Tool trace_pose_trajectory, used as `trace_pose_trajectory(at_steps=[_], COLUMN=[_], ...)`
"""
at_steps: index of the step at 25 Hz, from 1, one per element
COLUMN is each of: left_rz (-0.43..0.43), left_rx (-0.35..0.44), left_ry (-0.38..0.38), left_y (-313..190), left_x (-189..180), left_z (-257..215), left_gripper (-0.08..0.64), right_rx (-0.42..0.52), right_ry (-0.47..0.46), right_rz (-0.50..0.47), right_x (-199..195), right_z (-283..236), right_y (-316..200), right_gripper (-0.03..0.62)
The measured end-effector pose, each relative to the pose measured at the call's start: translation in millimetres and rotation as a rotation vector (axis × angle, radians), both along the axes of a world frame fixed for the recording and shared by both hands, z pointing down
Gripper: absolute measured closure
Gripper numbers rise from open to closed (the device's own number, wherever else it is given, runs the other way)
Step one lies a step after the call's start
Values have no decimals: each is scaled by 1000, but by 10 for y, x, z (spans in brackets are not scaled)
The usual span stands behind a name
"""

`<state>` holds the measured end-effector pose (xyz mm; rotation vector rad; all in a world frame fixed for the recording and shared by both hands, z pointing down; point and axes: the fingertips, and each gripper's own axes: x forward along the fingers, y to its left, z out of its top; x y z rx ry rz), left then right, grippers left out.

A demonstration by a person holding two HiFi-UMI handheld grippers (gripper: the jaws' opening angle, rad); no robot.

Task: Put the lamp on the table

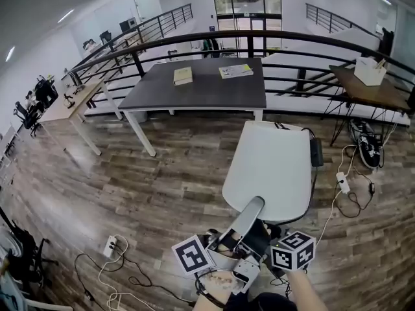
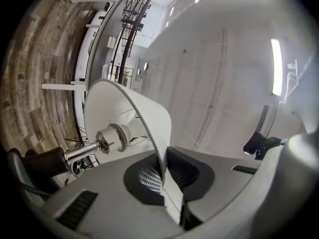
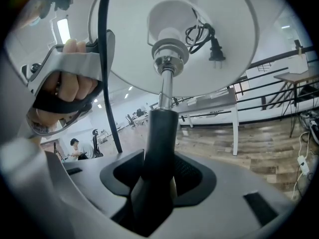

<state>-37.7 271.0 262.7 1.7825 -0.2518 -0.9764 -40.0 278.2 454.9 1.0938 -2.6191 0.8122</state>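
The lamp's big white shade (image 1: 269, 167) fills the middle of the head view, carried over the wooden floor. My left gripper (image 2: 167, 176) is shut on the thin rim of the shade (image 2: 124, 113), with the metal socket (image 2: 112, 138) to its left. My right gripper (image 3: 157, 176) is shut on the lamp's black stem (image 3: 159, 133) below the shade (image 3: 174, 34). The lamp's plug and coiled cord (image 3: 207, 39) sit inside the shade. A dark grey table (image 1: 201, 86) stands ahead, well beyond the lamp. In the head view both marker cubes (image 1: 192, 254) show under the shade.
Two books (image 1: 183, 76) lie on the dark table. A black railing (image 1: 272, 37) runs behind it. A wooden side table (image 1: 373, 89) with a white box stands at the right. Cables and a power strip (image 1: 342, 183) lie on the floor at right; more cords (image 1: 113, 264) at left.
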Motion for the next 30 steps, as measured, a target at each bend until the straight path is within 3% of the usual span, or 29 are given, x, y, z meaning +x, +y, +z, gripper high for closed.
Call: trace_pose_trajectory(at_steps=[13,21,30], left_rz=[29,4,-29], left_rx=[-22,-49,-43], left_ry=[10,2,3], left_y=[-812,-1303,-2154], left_x=[-76,-20,159], left_z=[80,208,232], left_gripper=[543,543,543], right_rx=[-19,-41,-40], right_ry=[4,3,5], right_rz=[29,0,-33], right_x=[-70,-10,162], right_z=[84,201,229], right_y=[-759,-1199,-2063], right_gripper=[405,405,405])
